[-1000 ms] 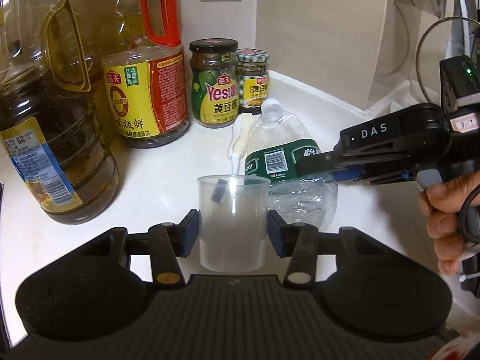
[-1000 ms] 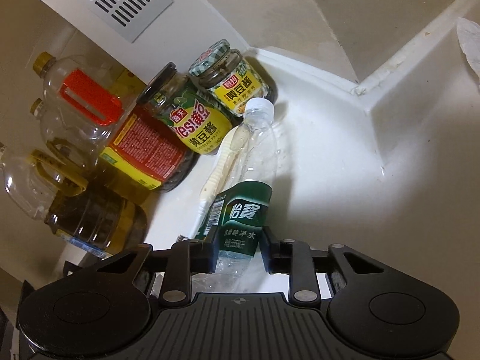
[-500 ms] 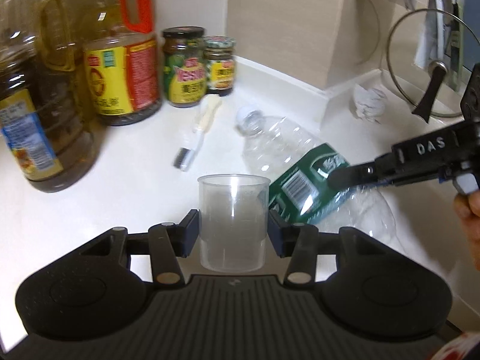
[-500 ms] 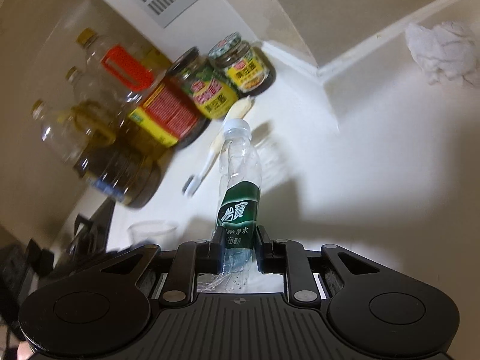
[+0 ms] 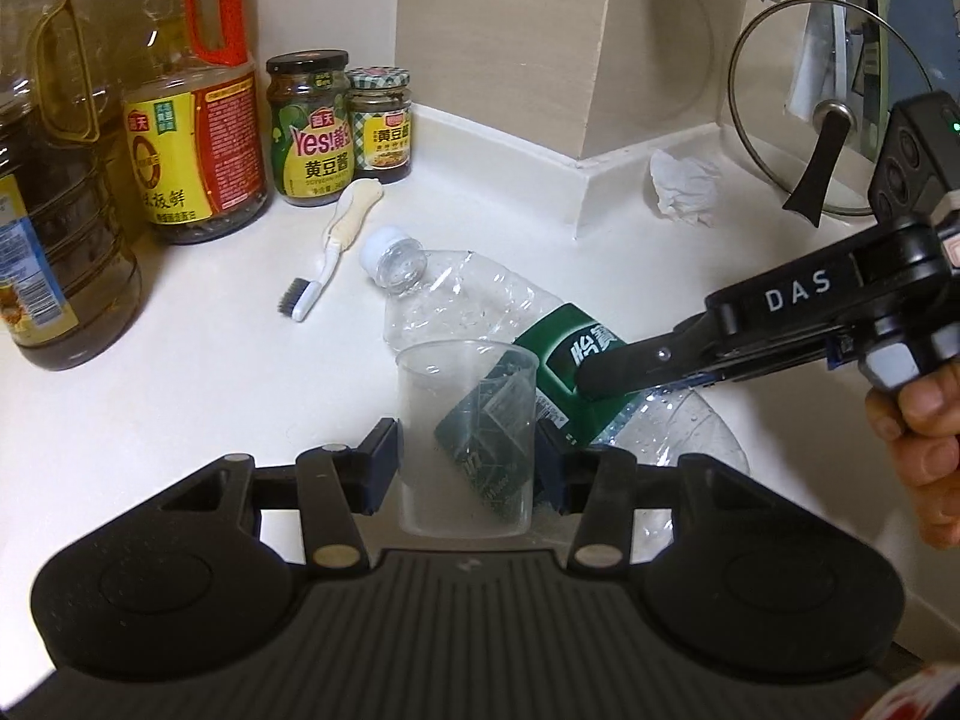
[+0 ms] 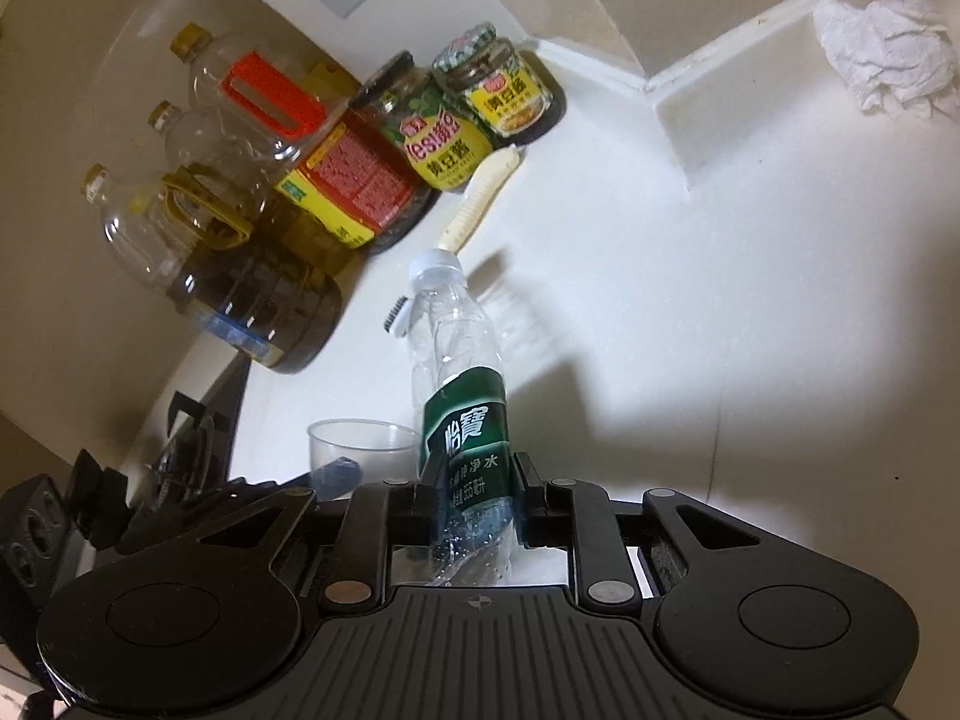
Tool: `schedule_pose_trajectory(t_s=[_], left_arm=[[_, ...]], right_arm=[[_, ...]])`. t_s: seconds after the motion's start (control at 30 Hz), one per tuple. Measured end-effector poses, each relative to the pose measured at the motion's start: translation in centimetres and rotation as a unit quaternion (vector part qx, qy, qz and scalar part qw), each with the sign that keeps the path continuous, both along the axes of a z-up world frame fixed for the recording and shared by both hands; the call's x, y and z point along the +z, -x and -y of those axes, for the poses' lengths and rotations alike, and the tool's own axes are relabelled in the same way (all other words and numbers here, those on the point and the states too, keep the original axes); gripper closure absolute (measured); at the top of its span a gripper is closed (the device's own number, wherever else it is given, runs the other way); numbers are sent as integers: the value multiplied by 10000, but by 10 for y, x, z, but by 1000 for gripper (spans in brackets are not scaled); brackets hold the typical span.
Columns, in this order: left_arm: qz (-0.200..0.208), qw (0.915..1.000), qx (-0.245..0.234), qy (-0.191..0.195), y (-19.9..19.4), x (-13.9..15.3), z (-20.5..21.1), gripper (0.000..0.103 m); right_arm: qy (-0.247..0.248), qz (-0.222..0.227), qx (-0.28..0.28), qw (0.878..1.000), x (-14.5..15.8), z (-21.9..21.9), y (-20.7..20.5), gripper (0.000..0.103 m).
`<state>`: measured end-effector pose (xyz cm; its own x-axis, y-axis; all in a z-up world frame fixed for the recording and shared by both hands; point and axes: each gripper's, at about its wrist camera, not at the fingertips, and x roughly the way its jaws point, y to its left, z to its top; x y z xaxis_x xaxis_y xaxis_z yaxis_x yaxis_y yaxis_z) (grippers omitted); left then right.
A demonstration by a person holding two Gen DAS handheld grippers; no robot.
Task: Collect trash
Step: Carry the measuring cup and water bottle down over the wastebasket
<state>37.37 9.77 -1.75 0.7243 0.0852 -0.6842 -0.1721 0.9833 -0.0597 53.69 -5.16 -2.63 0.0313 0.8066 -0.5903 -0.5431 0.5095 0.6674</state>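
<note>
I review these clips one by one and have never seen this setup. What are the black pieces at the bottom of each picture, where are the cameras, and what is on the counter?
No robot here: a person holds a hand-operated two-finger gripper in each hand, and each carries a wide-angle camera looking along its fingers, so the black shapes at the bottom are the gripper itself. In the left view the left gripper is shut on a clear plastic cup; the right tool and a hand reach in from the side. In the right view the right gripper is shut on a crumpled water bottle with a green label; its jaws have just been closing on it. On the white counter stand oil bottles and two sauce jars, with a small brush and a crumpled tissue.
</note>
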Motion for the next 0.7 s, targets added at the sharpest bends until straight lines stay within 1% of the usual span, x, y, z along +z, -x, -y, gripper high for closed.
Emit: schedule_pose_trajectory(t_s=[0.1,0.27,0.4,0.57,0.7], left_arm=[[0,10000,90,8,6,0,1,58],[43,9994,354,33,19,5,7,58],[116,9982,592,67,31,14,13,58],[227,9962,832,88,49,28,27,58],[297,9940,1041,140,66,36,47,58]], right_arm=[[-10,79,80,9999,2,0,5,83],[30,732,193,9971,21,1,26,85],[157,1428,309,9891,37,7,46,85],[179,1871,433,9812,53,25,66,86],[164,2187,632,9736,67,46,83,86]])
